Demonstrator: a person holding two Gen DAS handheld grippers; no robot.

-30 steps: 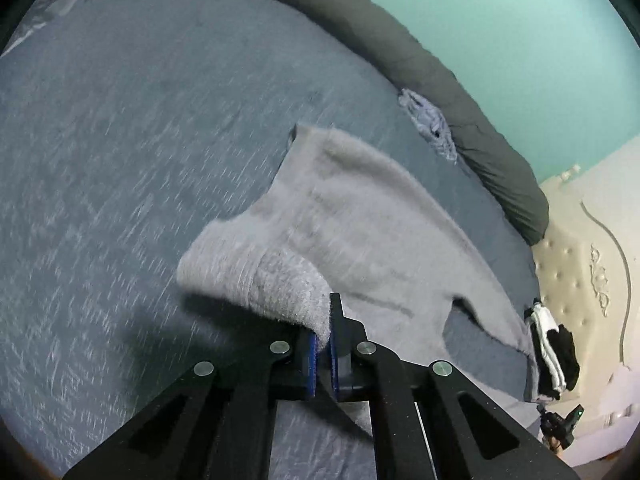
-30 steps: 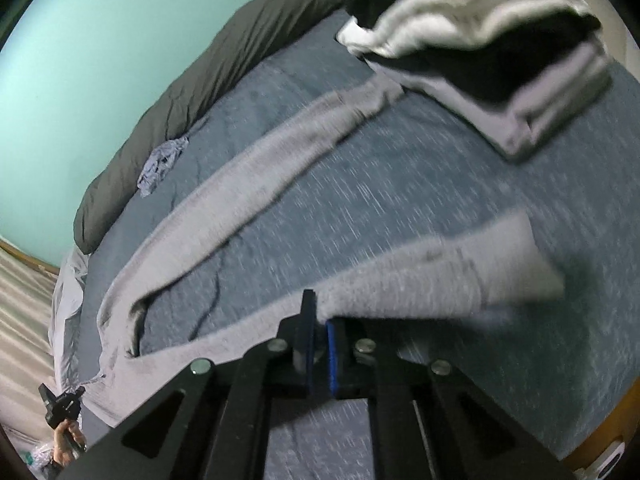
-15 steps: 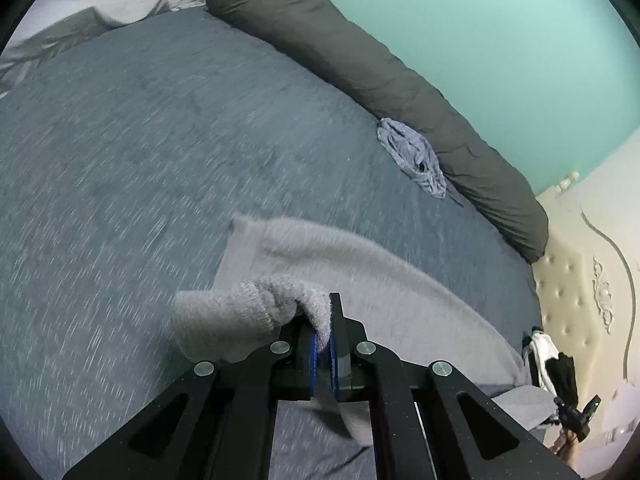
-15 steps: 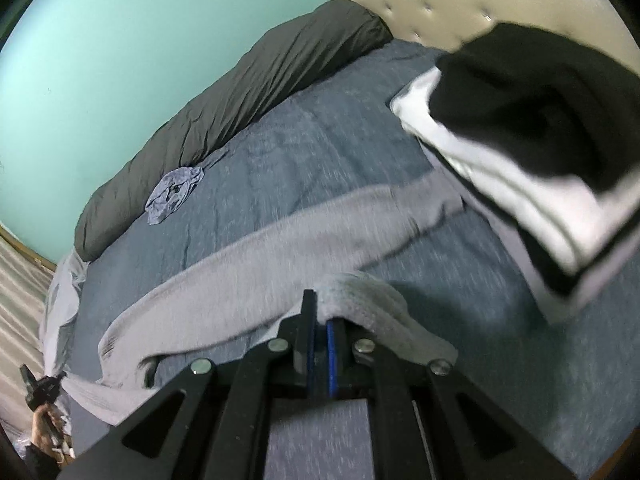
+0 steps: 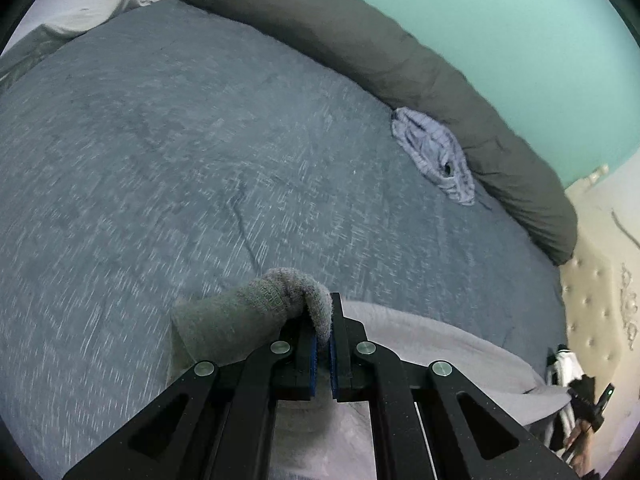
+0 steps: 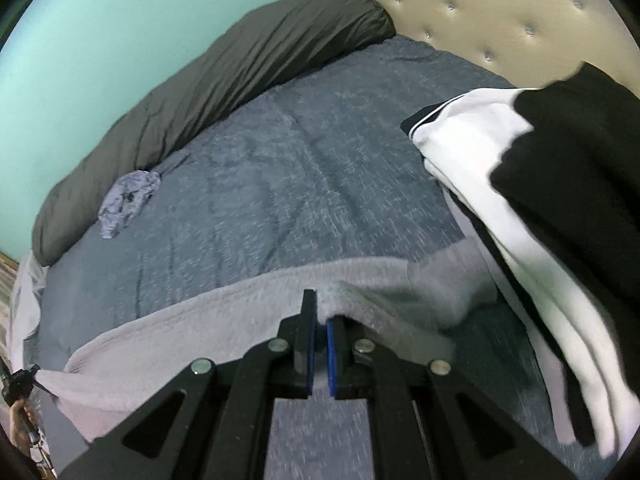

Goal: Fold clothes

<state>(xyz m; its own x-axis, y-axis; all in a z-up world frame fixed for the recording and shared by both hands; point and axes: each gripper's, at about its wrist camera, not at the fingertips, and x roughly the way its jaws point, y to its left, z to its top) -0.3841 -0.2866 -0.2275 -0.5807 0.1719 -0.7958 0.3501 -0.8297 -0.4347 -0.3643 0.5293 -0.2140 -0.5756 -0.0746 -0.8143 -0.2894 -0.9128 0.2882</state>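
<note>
Left wrist view first: my left gripper (image 5: 323, 330) is clamping down on a knitted edge of the grey sweater (image 5: 256, 312), the blue pads (image 5: 313, 354) pinching the fabric so it bulges up and over the tips. The rest of the sweater is trailing off to the right across the blue-grey bedspread (image 5: 180, 168) in a long pale band. Along the far edge of the bed a dark rolled duvet (image 5: 400, 60) is lying against the teal wall (image 5: 500, 12), and a small crumpled blue-striped cloth (image 5: 436, 156) is sitting just beside it. At the far right I am catching my other gripper (image 5: 592, 404) low in the corner, near the tufted cream headboard (image 5: 592, 304).

Right wrist view now: my right gripper (image 6: 320, 320) is closing tight on another edge of the same sweater (image 6: 180, 328), cloth caught between its pads. The sweater is stretching away to the left over the bedspread (image 6: 300, 184). To the right, a folded stack of black and white clothes (image 6: 520, 208) is resting on the bed, touching the sweater's end. The duvet (image 6: 220, 76) and the small striped cloth (image 6: 128, 200) are lying further back, the headboard (image 6: 500, 12) behind.
</note>
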